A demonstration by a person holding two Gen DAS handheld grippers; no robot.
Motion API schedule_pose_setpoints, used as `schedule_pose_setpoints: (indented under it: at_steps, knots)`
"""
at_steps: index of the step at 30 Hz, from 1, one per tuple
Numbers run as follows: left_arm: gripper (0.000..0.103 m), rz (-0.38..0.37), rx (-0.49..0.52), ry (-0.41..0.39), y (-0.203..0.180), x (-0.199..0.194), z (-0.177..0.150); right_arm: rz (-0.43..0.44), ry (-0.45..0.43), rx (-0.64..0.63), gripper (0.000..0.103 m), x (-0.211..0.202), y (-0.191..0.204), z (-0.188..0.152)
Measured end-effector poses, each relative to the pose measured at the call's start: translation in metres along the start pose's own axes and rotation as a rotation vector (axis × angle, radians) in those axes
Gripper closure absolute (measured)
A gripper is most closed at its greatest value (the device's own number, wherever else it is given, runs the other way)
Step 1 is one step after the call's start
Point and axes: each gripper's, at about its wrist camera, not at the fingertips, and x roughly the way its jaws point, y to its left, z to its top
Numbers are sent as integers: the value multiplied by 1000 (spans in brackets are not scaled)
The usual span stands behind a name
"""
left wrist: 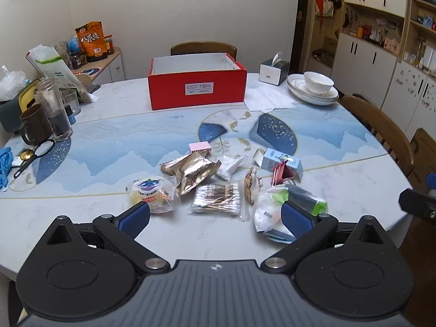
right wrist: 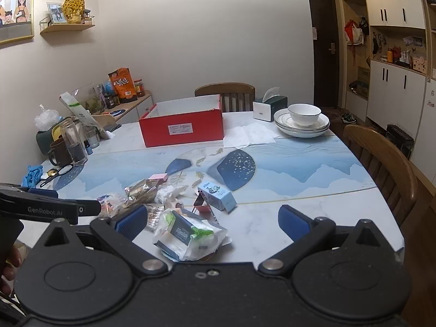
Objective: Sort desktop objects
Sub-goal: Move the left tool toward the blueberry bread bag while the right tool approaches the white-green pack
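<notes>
The cotton-swab packet (left wrist: 218, 199) lay crosswise just ahead of the left tongs (left wrist: 215, 219), nearer them than the right tongs (right wrist: 212, 222); both gaped, released.

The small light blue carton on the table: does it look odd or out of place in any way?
Yes. The light blue carton lies on its side among the loose items, and one end flap stands open. A red folded piece leans against it. Nothing appears spilled from it.
</notes>
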Motion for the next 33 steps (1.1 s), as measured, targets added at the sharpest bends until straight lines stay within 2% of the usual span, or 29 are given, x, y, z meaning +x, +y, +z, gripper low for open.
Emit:
schedule_pose_setpoints:
  at_steps: [4, 8, 11, 18, 26, 33]
  knots:
    - [0, -6, -4, 4, -1, 2, 2, 24, 10, -13, 1, 4, -1, 1]
    - [0, -8, -7, -5, -2, 2, 5, 100, 20, -24, 1, 7, -1, 4]
    - [0, -18, -19, -22, 0, 0, 7, 126, 21, -52, 0, 10, 4, 7]
    - [0, 10, -37, -24, 10, 10, 11, 210, 78, -91, 0, 30, 11, 7]
    - [0, 63, 40, -57, 34, 45, 12, 180, 123, -165, 1, 65, 17, 1]
    - [0, 2, 173, -42, 60, 88, 11, 155, 205, -146, 3, 101, 19, -1]
